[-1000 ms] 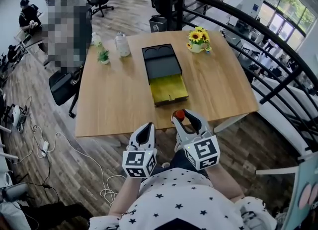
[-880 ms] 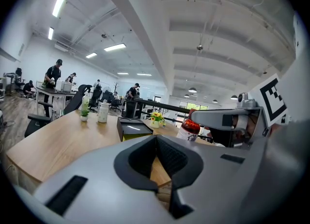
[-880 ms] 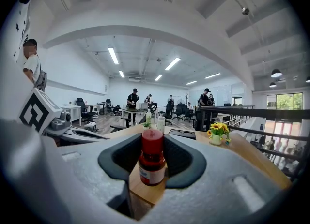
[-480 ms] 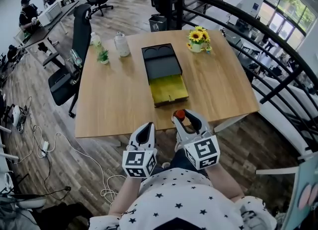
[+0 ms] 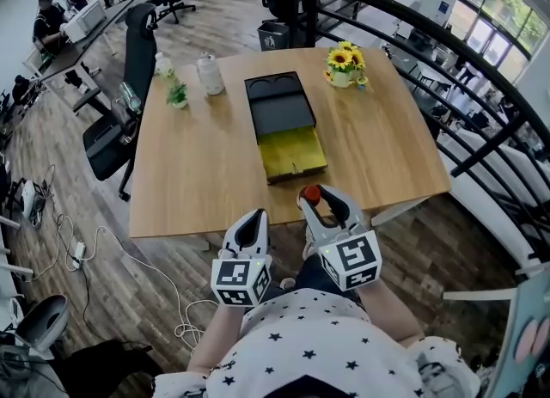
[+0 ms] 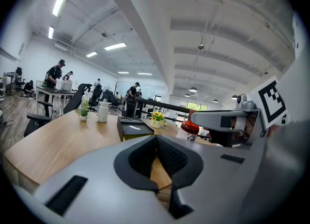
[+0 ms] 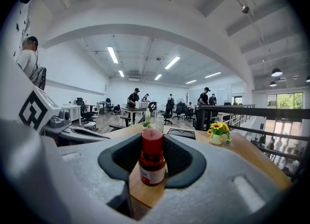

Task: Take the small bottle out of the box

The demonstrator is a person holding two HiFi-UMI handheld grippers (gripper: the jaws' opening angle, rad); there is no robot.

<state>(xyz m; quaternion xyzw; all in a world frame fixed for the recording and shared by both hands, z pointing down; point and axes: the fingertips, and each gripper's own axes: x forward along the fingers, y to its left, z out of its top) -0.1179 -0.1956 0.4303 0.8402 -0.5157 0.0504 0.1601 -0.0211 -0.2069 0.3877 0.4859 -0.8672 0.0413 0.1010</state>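
Note:
My right gripper (image 5: 315, 200) is shut on a small bottle (image 7: 152, 157) with a red cap and dark red contents, held upright between its pads just off the table's near edge; the bottle (image 5: 310, 194) shows as a red dot in the head view. The box (image 5: 285, 127), black with its lid swung back and a yellow-lined tray facing me, lies mid-table beyond both grippers. My left gripper (image 5: 251, 231) hangs beside the right one, shut with nothing between its pads (image 6: 162, 154). From the left gripper view the bottle (image 6: 189, 127) and the right gripper appear to the right.
A sunflower pot (image 5: 343, 68) stands at the table's far right. A white bottle (image 5: 210, 76) and a small plant (image 5: 177, 95) stand far left. The wooden table (image 5: 198, 173) ends just ahead of the grippers. An office chair (image 5: 120, 121) stands left, a black railing (image 5: 447, 70) right.
The right gripper with the bottle has barely shifted. The left gripper has stayed put. The head view has tilted slightly.

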